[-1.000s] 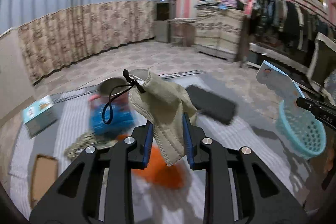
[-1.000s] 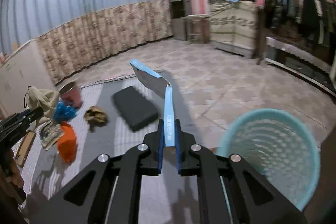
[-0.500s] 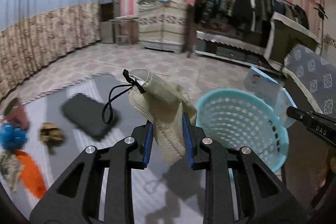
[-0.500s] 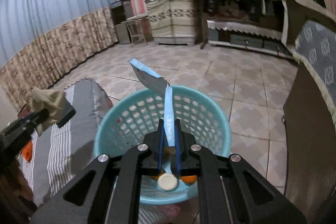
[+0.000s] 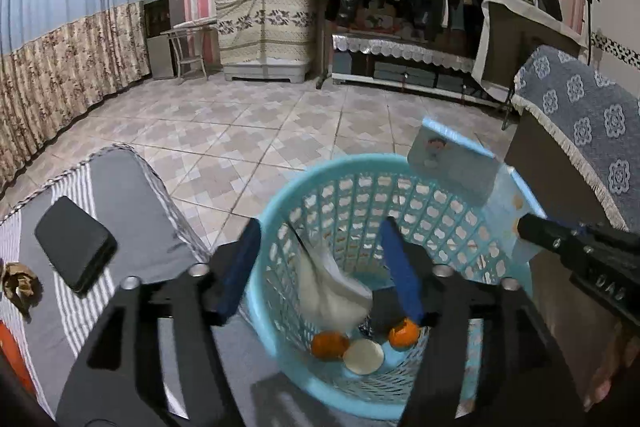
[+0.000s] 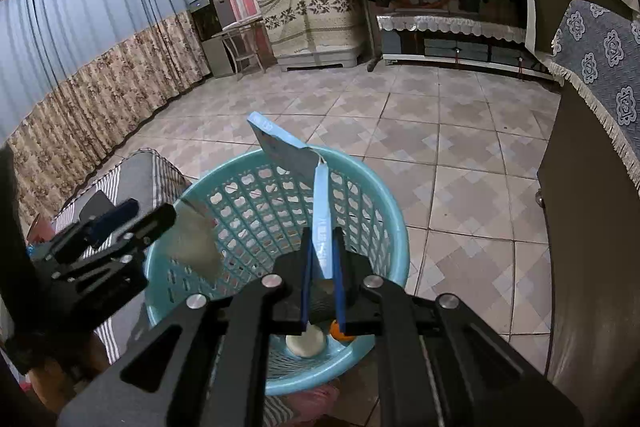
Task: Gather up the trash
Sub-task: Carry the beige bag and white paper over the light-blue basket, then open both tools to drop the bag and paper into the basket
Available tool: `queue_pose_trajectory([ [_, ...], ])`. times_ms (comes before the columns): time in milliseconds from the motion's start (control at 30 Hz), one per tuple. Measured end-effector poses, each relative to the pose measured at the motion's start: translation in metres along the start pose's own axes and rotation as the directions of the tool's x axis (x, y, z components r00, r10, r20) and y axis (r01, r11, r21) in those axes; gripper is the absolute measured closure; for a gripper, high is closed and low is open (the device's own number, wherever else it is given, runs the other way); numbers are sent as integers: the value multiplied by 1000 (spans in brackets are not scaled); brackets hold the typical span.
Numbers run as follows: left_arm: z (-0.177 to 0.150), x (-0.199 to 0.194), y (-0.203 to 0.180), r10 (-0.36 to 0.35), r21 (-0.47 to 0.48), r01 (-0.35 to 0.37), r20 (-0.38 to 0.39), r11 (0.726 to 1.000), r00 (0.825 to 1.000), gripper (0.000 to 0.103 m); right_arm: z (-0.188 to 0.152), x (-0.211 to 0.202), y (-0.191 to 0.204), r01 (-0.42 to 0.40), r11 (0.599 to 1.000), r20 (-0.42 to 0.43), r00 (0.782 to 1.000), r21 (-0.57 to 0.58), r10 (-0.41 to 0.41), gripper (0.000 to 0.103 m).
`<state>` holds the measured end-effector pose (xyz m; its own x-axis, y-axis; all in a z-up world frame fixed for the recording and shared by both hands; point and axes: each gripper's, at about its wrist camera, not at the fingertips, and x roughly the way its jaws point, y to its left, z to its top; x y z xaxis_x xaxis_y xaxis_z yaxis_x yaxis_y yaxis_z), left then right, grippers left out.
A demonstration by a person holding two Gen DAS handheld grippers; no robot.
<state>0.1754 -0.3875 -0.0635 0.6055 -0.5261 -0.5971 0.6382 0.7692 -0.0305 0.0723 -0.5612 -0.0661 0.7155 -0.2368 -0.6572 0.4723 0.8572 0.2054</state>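
My left gripper [image 5: 318, 231] hangs over the light blue basket [image 5: 280, 195], its jaws opening with nothing pressed between the pads. The beige face mask [image 5: 332, 291] is loose and blurred, dropping inside the basket. Two orange peels [image 5: 330, 345] and a white lid [image 5: 364, 357] lie on the basket floor. My right gripper [image 6: 323, 247] is shut on a flattened blue carton [image 6: 288, 151], held upright above the basket [image 6: 384, 211]. In the right wrist view the left gripper [image 6: 140, 217] is at the basket's left rim, with the mask [image 6: 194, 243] just below it.
Left of the basket, a grey striped cloth surface [image 5: 132, 195] carries a black case [image 5: 74, 247], crumpled brown paper [image 5: 20, 285] and an orange item [image 5: 8, 351]. A dark cabinet under a blue patterned cloth [image 5: 580, 131] stands close on the right. Tiled floor lies beyond.
Both grippers swung from the cloth surface to above the basket. The left jaws spread apart and the mask left them, falling into the basket. The right gripper kept its carton.
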Motion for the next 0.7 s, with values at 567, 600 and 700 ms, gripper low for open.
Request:
queue_pose_trajectory([
  [567,3,-70,77,194,-111,-185,77,976,978,9,-5,22,61,7,992,-4,1000,-128,-8,50],
  [600,3,-74,81,198,-122,-187,80,975,977,9,-6,22,63,8,992,2,1000,-129,-8,37],
  [700,2,-84,92,214,-135,-201,85,970,973,8,-7,20,68,8,991,7,1000,-137,-7,34],
])
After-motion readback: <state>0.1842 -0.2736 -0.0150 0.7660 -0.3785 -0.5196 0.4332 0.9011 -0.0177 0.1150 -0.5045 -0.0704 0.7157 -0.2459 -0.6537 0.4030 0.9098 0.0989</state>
